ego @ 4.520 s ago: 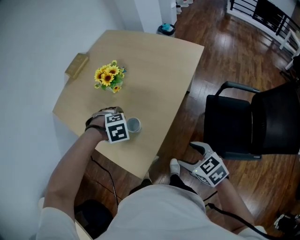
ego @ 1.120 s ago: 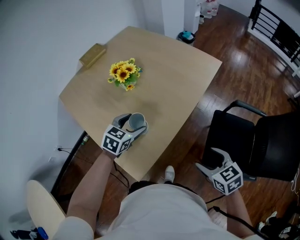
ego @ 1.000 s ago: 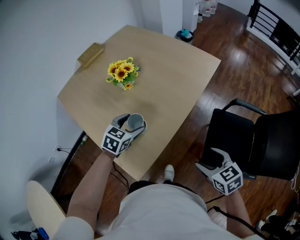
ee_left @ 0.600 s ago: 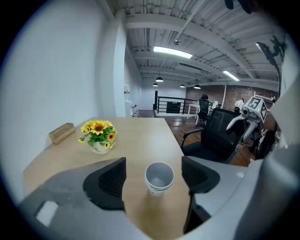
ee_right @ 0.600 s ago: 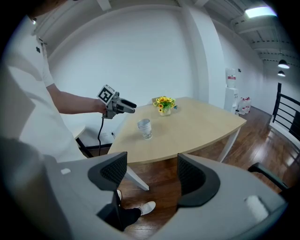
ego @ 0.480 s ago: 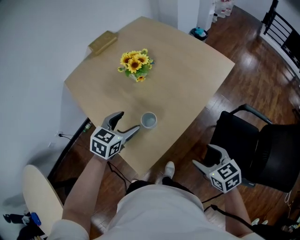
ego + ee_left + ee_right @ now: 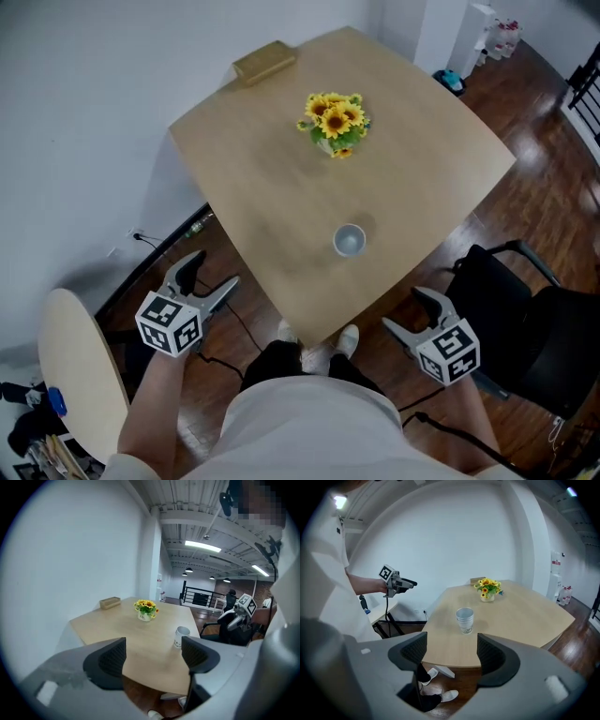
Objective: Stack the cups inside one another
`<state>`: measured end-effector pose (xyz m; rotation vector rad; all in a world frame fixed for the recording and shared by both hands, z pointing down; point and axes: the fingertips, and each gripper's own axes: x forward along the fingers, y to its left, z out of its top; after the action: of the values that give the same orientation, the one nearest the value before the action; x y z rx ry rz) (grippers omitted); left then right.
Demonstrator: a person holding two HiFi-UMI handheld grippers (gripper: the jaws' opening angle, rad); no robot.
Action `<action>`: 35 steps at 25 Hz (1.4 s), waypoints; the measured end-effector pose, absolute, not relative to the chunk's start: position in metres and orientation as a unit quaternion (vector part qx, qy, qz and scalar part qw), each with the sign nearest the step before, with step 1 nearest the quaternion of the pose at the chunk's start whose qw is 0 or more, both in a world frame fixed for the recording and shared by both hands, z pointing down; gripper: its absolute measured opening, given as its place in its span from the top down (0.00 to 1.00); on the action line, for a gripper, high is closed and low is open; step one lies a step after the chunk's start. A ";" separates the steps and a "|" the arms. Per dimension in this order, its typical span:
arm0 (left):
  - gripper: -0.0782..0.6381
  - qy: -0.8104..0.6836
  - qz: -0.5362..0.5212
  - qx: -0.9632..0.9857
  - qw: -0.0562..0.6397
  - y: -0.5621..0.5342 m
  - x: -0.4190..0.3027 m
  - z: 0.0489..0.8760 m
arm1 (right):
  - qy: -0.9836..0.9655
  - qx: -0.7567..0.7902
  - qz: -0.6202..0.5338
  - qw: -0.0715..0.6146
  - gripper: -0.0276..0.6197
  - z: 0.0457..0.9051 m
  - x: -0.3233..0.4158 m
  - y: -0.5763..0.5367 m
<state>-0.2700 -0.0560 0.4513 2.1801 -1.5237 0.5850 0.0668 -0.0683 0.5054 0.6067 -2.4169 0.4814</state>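
Evidently the stacking looks done: the cups stand nested on the table, at six o'clock from the sunflowers. With nothing left to grasp, the left gripper at eight o'clock and the right gripper at five (both off the tabletop) hang empty, jaws apart.

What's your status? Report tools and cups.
Left tool and right tool open, empty, held off the table. Cups nested, upright near its edge. Sunflowers well apart.
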 end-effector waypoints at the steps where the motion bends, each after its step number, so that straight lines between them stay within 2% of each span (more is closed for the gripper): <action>1: 0.35 -0.546 0.208 0.784 0.209 -0.051 -0.278 0.451 | -0.909 0.233 0.178 0.297 0.45 0.502 0.060 -0.070; 15: 0.35 -0.346 0.192 0.902 0.175 -0.040 -0.238 0.450 | -0.866 0.353 0.176 0.308 0.44 0.449 -0.003 -0.030; 19: 0.35 -0.326 0.192 0.912 0.159 -0.035 -0.242 0.452 | -0.855 0.381 0.179 0.302 0.44 0.444 -0.010 -0.010; 27: 0.35 -0.292 0.180 0.924 0.170 -0.011 -0.246 0.458 | -0.849 0.388 0.179 0.310 0.44 0.432 -0.031 0.031; 35: 0.35 -0.314 0.167 0.919 0.168 0.007 -0.266 0.457 | -0.854 0.378 0.166 0.317 0.44 0.429 -0.048 0.049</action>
<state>-0.2662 0.0070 0.4574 2.6145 -0.8928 0.4754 -0.0479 0.0493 0.4293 0.9953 -2.2471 0.4361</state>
